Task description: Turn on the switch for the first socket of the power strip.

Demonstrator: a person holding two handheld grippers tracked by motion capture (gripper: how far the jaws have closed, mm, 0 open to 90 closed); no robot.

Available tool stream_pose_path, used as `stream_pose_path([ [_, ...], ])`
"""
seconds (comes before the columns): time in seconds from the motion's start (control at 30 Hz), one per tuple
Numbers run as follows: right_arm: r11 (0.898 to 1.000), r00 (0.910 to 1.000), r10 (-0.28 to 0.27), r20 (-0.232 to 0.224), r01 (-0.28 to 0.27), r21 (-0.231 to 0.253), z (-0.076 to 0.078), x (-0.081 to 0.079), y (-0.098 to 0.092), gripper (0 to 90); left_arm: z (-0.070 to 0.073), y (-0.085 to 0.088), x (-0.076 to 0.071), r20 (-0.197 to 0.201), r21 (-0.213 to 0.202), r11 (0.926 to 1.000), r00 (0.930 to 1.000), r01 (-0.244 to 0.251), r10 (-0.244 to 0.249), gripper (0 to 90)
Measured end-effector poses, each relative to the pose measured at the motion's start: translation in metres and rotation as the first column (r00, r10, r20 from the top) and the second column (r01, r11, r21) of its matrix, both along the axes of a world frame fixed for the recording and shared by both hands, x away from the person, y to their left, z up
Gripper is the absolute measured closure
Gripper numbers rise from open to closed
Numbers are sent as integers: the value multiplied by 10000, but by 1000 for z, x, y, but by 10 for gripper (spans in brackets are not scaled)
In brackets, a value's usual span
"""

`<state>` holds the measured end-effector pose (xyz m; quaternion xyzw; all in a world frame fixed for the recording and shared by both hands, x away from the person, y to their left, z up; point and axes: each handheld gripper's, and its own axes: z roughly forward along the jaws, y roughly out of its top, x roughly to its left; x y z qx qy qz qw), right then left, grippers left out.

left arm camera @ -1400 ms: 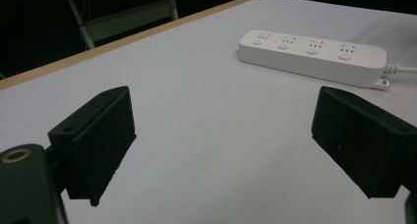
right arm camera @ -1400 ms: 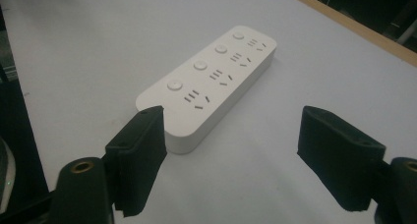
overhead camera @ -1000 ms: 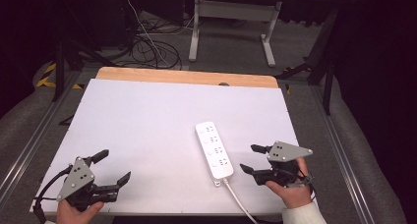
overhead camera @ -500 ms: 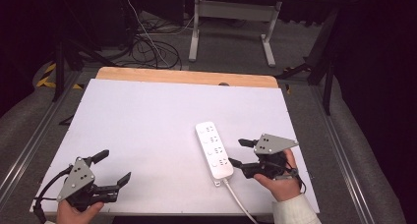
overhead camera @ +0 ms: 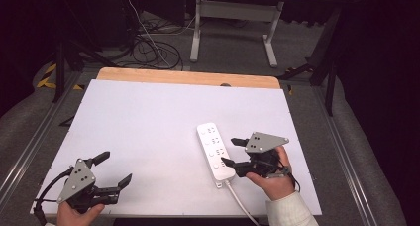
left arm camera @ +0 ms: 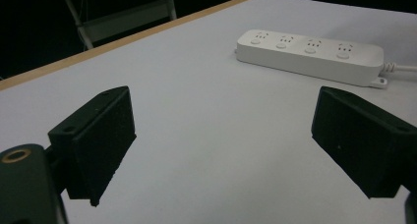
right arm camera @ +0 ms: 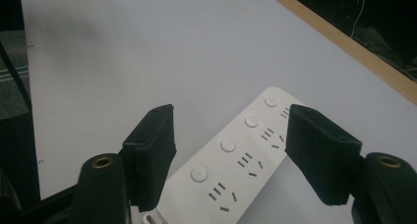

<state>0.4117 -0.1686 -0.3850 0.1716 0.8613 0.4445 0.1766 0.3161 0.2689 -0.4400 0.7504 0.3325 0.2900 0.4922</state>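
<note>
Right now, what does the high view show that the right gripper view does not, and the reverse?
High view alone: the left hand-held gripper, open near the table's front left corner, the person's hands, and the floor cables behind the table. Right gripper view alone: the round buttons and socket slots of the power strip up close. Both: the white power strip, the white table, and the open right hand-held gripper at the strip.

White power strip [overhead camera: 215,151] — 4 outlets, 4 buttons — lies flat on the table's right half, cord trailing nearward.
</note>
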Motion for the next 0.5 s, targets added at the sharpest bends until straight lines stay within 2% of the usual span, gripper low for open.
stream_pose_path([
  [0.4,9990,9992,388,-57,-389,-204,2,5,23,358,0,0,0,-9,1,10000,10000,-13,13,98],
  [0.5,9990,9993,361,-121,-364,-275,1,5,19,414,0,0,-1,-2,-25,10000,10000,-22,22,98],
])
